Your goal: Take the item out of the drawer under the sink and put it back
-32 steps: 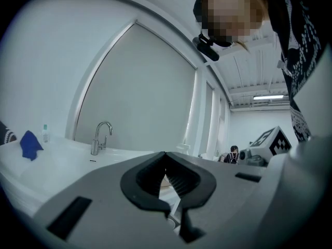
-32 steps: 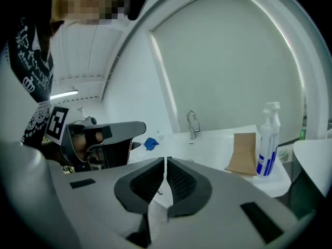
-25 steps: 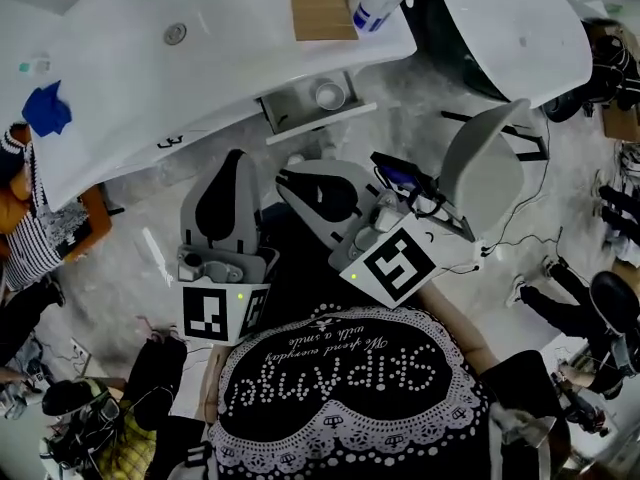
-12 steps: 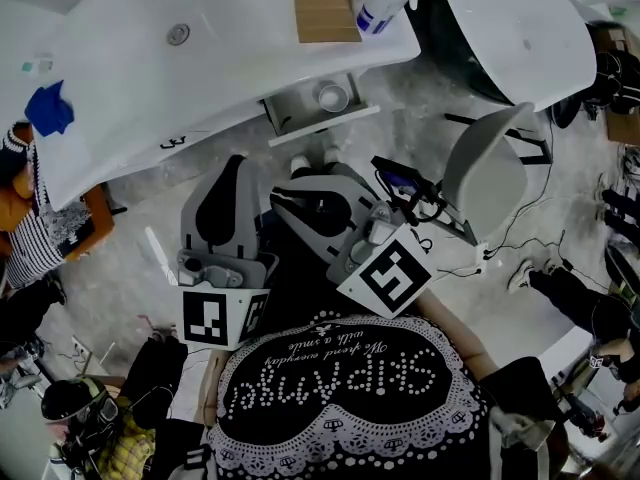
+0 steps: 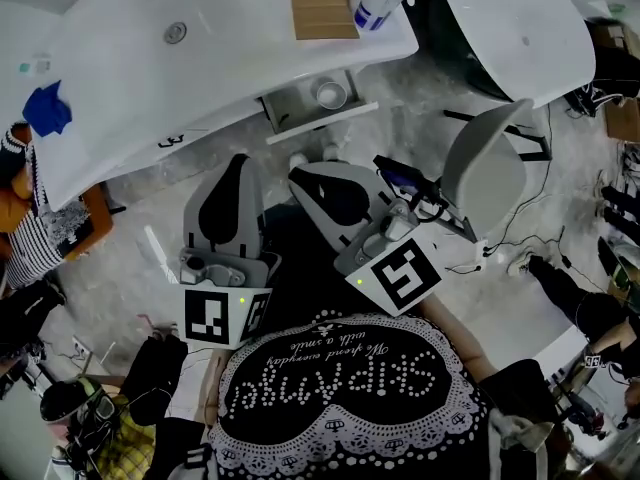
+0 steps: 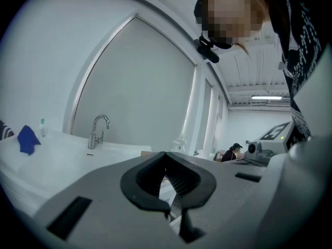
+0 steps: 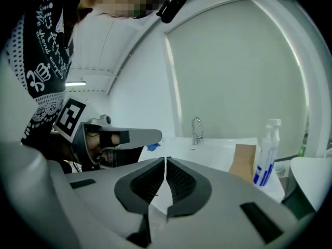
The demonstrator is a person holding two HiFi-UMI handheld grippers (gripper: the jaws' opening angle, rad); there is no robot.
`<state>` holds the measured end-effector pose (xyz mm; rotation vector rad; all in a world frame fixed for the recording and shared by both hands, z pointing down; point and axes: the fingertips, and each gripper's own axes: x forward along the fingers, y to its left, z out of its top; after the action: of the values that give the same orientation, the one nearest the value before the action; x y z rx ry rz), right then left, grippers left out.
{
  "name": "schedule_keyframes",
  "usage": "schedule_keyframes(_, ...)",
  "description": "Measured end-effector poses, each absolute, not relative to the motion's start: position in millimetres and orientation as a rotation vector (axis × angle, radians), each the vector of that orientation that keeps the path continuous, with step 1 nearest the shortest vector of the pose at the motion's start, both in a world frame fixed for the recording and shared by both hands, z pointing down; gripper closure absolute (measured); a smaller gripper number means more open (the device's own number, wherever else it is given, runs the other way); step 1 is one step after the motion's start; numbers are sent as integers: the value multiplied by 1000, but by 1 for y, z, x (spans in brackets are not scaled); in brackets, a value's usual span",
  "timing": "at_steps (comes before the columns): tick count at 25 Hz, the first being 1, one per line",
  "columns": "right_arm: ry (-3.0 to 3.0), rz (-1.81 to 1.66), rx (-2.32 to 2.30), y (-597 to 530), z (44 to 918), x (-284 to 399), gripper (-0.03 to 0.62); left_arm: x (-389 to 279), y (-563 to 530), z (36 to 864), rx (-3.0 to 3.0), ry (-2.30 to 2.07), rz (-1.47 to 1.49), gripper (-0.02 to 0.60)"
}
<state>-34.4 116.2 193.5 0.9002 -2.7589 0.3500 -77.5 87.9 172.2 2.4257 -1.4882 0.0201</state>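
Note:
Under the white sink counter (image 5: 200,78) a small drawer (image 5: 288,111) stands pulled out. A round pale item (image 5: 329,94) lies inside it. Both grippers hover low over the floor, short of the drawer and apart from it. My left gripper (image 5: 237,161) points at the counter, jaws shut and empty (image 6: 165,154). To its right, my right gripper (image 5: 298,176) aims toward the drawer front, its tips also together with nothing between them (image 7: 165,160). The right gripper view looks over the counter, and the drawer is hidden there.
On the counter are a tap (image 6: 97,131), a blue cloth (image 5: 46,108), a wooden board (image 5: 320,3) and a spray bottle (image 5: 375,3). A grey chair (image 5: 485,173) stands right of the grippers, beneath a white round table (image 5: 515,28). People stand at the left.
My right gripper swayed slightly left, then back right and a little nearer the drawer. The left gripper stayed put. A person's legs at the right edge moved off.

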Motion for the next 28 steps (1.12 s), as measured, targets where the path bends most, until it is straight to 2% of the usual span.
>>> schedule_keyframes(4,-2774,360,1021,109,187,-29,568,-80,91,173,2427,-1486,17,577)
schedule_keyframes(28,-2706,319,890,124,202,-37,574,-86,97,173,2424,-1489,-4,577)
